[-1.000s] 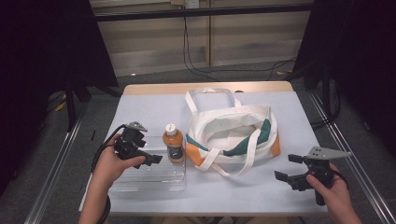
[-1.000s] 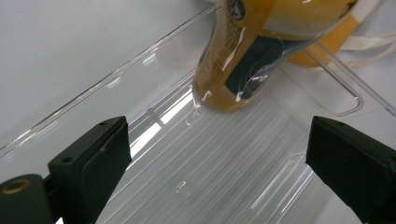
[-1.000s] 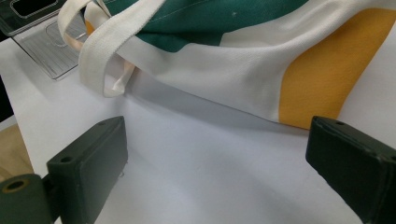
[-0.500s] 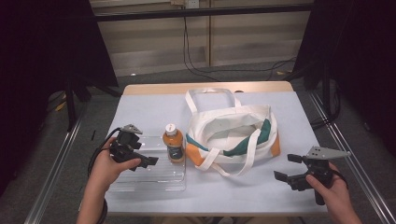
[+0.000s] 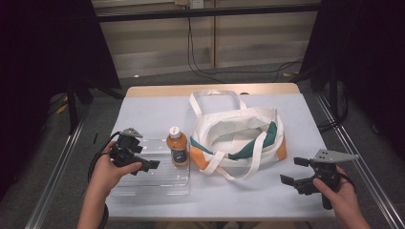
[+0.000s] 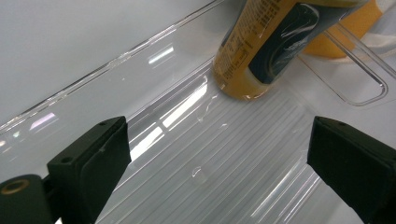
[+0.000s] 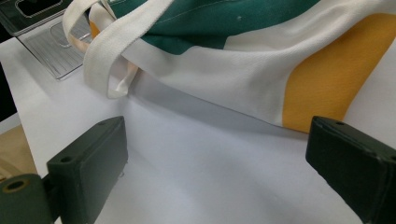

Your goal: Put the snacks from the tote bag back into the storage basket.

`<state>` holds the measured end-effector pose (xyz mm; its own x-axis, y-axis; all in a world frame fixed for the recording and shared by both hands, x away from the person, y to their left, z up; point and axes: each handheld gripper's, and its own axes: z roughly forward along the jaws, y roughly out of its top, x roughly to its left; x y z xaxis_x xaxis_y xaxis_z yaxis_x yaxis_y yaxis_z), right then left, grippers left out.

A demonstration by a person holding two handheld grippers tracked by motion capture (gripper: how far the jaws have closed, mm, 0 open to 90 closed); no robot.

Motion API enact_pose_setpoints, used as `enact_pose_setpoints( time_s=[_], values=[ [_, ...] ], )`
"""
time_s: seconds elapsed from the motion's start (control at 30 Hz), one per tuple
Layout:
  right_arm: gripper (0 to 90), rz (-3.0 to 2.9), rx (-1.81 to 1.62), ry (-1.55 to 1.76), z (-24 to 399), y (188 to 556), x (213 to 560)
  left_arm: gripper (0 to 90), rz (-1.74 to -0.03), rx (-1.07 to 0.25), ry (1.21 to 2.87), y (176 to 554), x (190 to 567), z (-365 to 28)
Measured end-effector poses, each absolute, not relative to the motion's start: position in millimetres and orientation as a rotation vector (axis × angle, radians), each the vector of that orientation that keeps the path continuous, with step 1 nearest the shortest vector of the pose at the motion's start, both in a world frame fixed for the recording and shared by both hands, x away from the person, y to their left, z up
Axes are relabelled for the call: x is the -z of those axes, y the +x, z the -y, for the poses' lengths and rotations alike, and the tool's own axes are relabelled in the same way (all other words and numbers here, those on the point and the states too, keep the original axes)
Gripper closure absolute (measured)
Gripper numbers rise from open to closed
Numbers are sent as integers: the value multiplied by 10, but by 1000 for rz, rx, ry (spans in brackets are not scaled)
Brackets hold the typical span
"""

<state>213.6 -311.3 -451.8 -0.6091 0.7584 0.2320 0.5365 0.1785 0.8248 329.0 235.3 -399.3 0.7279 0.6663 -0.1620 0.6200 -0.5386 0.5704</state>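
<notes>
Juice bottle (image 5: 177,146) is what I am going for. It stands upright in the clear plastic tray (image 5: 143,183), at the tray's end nearest the tote bag (image 5: 239,136). It has a white cap, orange juice inside and a dark label.

My left gripper (image 5: 143,164) hangs over the tray, just beside the bottle and pointing at it. Its jaws are spread wide with nothing between them. In the left gripper view, the bottle (image 6: 275,42) sits ahead of my jaws, and the ribbed tray floor (image 6: 224,163) lies under them. I am not touching the bottle.

My right gripper (image 5: 298,171) waits on the far side of the bag from the bottle, low over the white surface (image 5: 248,195). Its jaws are wide apart too, holding nothing. In the right gripper view I see the bag (image 7: 261,60) with its green and orange patches, and a strap (image 7: 116,51) hanging down.

I think I am at the reaching step. Next I should slide my left jaws forward until one is on each side of the bottle, then squeeze. The bottle is tall and could tip, so I should go slowly and grip it near the middle. The bag looks open on top, so the bottle may go in there.
</notes>
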Motion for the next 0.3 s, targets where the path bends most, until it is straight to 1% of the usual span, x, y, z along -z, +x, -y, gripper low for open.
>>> enact_pose_setpoints(
  time_s=[0.3],
  values=[
    [55,-2209,-1402,1255,3146,2109,4521,19,-970,-101,2226,3302,3953,-2325]
  ],
)
